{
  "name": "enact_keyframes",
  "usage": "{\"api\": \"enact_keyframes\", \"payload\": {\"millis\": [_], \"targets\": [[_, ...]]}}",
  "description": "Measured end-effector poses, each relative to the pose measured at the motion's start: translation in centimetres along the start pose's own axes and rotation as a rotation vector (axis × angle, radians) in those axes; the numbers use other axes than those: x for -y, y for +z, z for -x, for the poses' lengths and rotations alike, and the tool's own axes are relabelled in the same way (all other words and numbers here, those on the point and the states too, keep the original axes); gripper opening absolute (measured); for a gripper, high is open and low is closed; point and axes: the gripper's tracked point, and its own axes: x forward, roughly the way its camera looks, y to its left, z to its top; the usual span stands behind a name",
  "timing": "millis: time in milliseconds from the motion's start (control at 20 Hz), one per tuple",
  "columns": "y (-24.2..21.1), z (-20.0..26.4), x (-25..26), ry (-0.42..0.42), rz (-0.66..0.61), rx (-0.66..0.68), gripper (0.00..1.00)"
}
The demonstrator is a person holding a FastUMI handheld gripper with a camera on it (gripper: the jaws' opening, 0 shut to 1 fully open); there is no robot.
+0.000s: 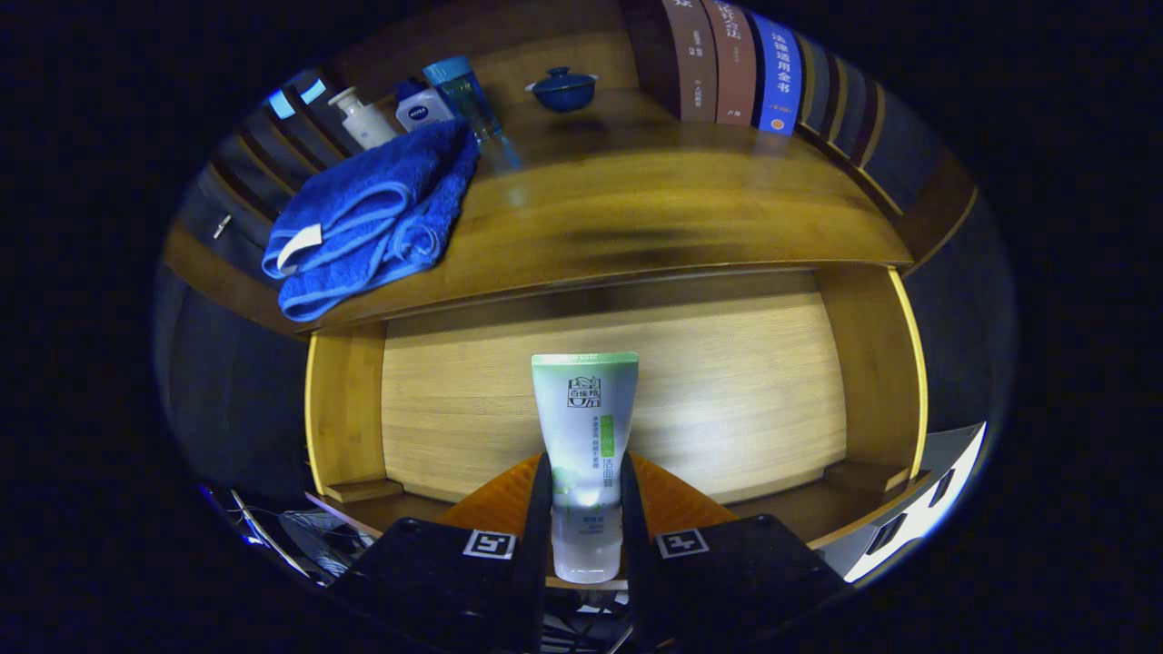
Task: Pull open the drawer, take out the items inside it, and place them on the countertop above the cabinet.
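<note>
- gripper (pixel 586 509) clenched on the tube (pixel 586 454): both fingers press its lower body from either side, tube standing upright between them, crimped flat end up, cap end down at the finger bases.
- tube is pale/translucent with a green band at the top and green print; it's lifted clear of the drawer floor, in front of the drawer's interior.
- drawer (pixel 345 409) is pulled open just behind the tube; light wood bottom panel, side walls left and right of the tube. Nothing else seen lying on the part of the drawer floor in view.
- countertop (pixel 636 209) is above the drawer, beyond the tube; wood surface.
- blue towel (pixel 372 218), folded, lies on the countertop up and left of the tube, overhanging the front edge slightly.
- behind the towel, well beyond the tube: white pump bottle (pixel 362 116), small white bottle with blue label (pixel 422 107), teal tumbler (pixel 463 91), clustered just beside each other.
- blue lidded bowl (pixel 563 89) at the back of the countertop, roughly straight above the tube.
- row of upright books (pixel 736 64) at the countertop back, up and right of the tube.
</note>
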Motion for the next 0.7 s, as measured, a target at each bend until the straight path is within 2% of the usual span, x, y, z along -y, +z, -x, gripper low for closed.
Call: {"api": "enact_keyframes", "payload": {"millis": [150, 350, 700], "targets": [[0.9, 2.3, 0.1, 0.002, 0.010, 0.007, 0.41], [5.2, 3.7, -0.3, 0.026, -0.016, 0.025, 0.41], [13.1, 0.3, -1.0, -0.003, -0.019, 0.019, 0.41]]}}
